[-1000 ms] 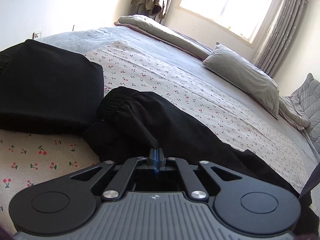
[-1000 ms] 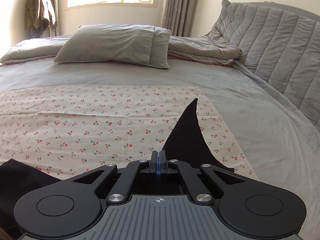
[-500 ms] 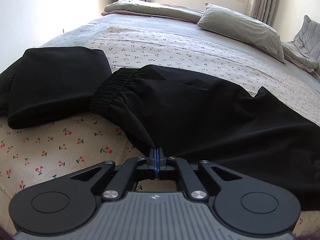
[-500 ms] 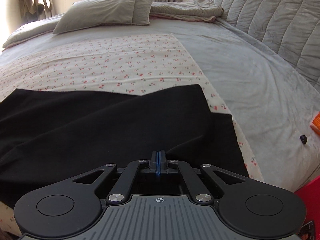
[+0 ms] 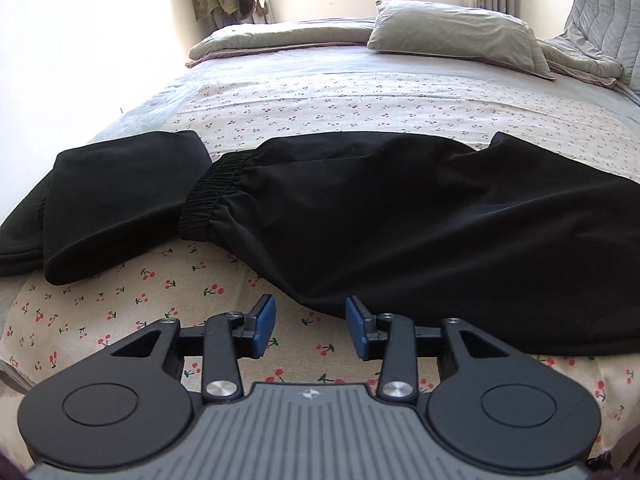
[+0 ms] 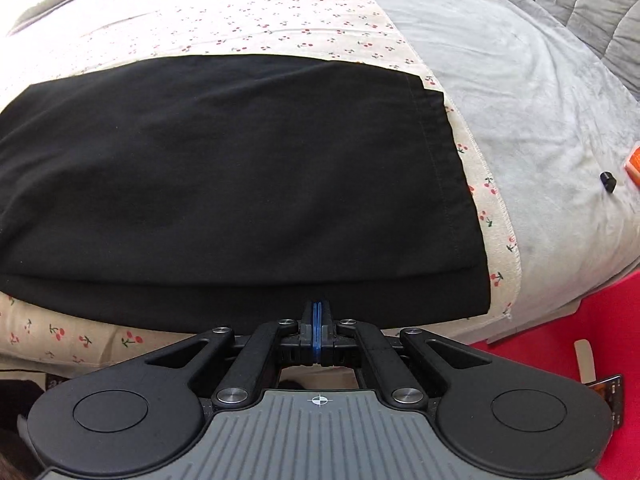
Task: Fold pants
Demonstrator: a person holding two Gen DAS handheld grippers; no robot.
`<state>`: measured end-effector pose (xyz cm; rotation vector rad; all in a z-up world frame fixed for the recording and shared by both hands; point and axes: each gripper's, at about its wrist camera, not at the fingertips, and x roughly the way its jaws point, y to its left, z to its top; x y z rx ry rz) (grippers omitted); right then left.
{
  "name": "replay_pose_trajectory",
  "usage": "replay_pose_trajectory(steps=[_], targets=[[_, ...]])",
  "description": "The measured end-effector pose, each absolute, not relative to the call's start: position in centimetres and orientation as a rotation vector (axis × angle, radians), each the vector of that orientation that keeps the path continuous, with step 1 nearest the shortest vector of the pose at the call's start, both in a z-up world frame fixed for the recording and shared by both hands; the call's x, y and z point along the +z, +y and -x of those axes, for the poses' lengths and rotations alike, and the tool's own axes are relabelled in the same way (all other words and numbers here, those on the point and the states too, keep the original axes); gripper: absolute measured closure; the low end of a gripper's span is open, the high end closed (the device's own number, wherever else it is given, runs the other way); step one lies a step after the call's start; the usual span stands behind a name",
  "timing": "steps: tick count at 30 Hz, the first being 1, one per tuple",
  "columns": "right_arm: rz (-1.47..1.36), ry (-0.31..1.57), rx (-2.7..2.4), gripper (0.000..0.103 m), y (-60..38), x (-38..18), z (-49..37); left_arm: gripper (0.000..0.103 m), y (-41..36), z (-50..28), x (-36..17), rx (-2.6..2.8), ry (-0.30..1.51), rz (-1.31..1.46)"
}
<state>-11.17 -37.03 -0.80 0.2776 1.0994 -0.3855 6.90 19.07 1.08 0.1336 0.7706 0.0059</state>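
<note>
Pants (image 5: pixel 400 216) lay lengthwise across the cherry-print sheet (image 5: pixel 280 96), just ahead of both sets of jaws, legs doubled one over the other, waistband (image 5: pixel 208 196) ahead-left of the left jaws.

Left gripper (image 5: pixel 310 326): jaws stood apart, empty, the near edge of the pants just ahead of them.

Right gripper (image 6: pixel 316 322): jaws pressed together at the near edge by the cuffs (image 6: pixel 448 184); whether cloth sat between them, could not tell.

A folded black garment (image 5: pixel 112 200) lay far left.

Judged: lengthwise fold done; crosswise folds left.
</note>
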Motion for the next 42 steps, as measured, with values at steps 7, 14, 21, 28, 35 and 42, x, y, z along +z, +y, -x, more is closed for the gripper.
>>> replay_pose_trajectory(steps=[7, 14, 21, 28, 35, 42], targets=[[-0.389, 0.954, -0.371, 0.062, -40.7, 1.0, 12.7, 0.023, 12.0, -4.1, 3.0, -0.262, 0.665, -0.141], [-0.542, 0.928, -0.33, 0.062, -43.9, -0.8, 13.5, 0.016, 0.7, -2.5, 1.0, -0.621, 0.591, -0.193], [-0.581, 0.892, -0.363, 0.062, -46.8, -1.4, 15.1, 0.016, -10.3, -1.7, -1.6, -0.928, 0.52, -0.301], [-0.629, 0.905, -0.382, 0.062, -49.2, -2.6, 16.6, 0.03, -16.7, -1.5, -3.9, -1.083, 0.51, -0.38], [-0.69, 0.861, -0.354, 0.066, -49.9, -3.8, 16.4, 0.046, -18.4, -0.7, -5.2, -1.133, 0.5, -0.452], [-0.61, 0.813, -0.392, 0.102, -49.3, -2.2, 16.6, 0.101, -19.3, -0.4, -4.7, -1.126, 0.483, -0.458]])
